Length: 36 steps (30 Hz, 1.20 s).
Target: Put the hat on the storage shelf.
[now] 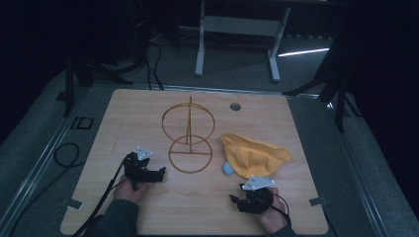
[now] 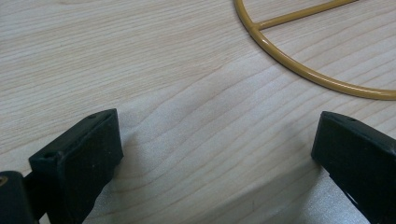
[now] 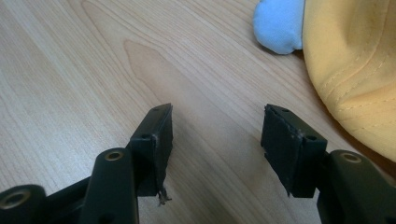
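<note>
The yellow hat (image 1: pixel 254 155) lies on the table (image 1: pixel 148 217), just beyond the right gripper (image 1: pixel 236 200), whose jaws gape empty. The left gripper (image 1: pixel 160 171), also wide open, rests beside the wire stand (image 1: pixel 190 154).

High view dim and grainy; both gripper views bright, soft-shadowed.

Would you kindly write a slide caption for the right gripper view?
Right gripper, jaws open over the wooden table, near a yellow cap with a light-blue patch.
</note>
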Each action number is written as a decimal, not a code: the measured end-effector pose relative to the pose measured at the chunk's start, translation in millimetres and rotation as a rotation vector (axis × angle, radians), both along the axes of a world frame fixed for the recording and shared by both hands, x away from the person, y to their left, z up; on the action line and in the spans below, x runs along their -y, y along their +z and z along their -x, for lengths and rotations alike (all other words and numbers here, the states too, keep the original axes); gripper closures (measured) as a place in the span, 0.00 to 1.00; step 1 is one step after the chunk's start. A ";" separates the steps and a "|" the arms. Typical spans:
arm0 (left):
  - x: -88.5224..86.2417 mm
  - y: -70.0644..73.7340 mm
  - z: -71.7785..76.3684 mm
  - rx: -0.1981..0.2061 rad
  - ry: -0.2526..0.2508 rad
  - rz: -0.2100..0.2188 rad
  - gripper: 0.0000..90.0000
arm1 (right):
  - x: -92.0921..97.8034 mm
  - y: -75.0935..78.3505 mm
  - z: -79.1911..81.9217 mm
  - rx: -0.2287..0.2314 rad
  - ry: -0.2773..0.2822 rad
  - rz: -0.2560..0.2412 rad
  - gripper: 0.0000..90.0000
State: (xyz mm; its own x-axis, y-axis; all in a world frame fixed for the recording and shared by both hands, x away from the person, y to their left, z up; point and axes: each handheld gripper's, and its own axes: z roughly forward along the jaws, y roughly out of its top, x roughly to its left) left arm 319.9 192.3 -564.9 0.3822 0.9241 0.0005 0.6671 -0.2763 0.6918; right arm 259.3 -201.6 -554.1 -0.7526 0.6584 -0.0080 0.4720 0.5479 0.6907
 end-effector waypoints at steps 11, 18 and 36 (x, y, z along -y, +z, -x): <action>0.3 -0.1 0.2 0.001 0.000 0.001 0.02 | -0.8 0.4 1.6 -0.004 -0.011 0.002 0.48; 0.4 -0.1 0.2 0.000 0.000 0.001 0.02 | 0.1 2.1 3.9 -0.007 0.019 0.012 0.55; 0.4 -0.1 0.2 0.001 0.000 0.002 0.02 | 31.0 17.5 8.3 -0.012 -0.017 0.019 0.53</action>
